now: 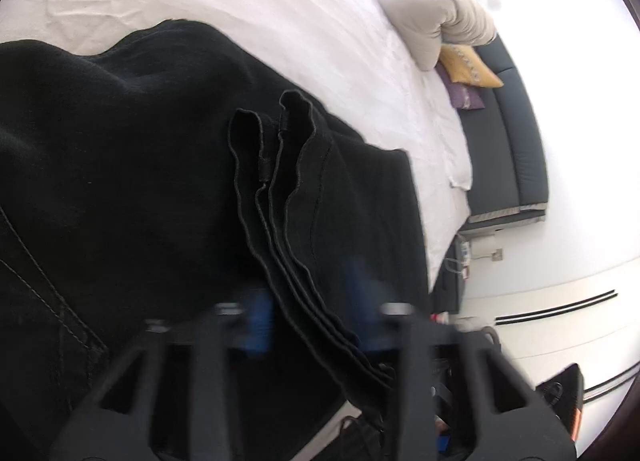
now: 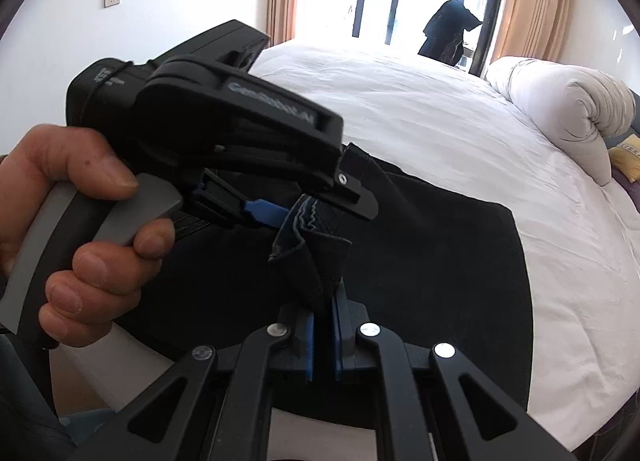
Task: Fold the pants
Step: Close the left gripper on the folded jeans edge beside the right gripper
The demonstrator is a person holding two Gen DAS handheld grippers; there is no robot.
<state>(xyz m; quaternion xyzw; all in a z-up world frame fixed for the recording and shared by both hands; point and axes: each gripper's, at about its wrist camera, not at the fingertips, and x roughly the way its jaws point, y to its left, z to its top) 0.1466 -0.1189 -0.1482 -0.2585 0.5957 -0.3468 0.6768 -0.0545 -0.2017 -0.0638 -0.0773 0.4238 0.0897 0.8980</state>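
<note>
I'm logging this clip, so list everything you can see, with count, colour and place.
pants: one, black, on the bed
bed: one, white sheet
rolled duvet: one, off-white, at the bed's far side
cushions: two, yellow and purple, on the bench
bench: one, dark, beside the bed
curtains: tan, by the glass door
left gripper: jaws around the pants' hem
right gripper: jaws shut on the hem
left hand: on the grey handle

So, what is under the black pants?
Under the black pants lies the white sheet of the bed; it shows all around them. What lies directly beneath the cloth is covered and cannot be seen.
</note>
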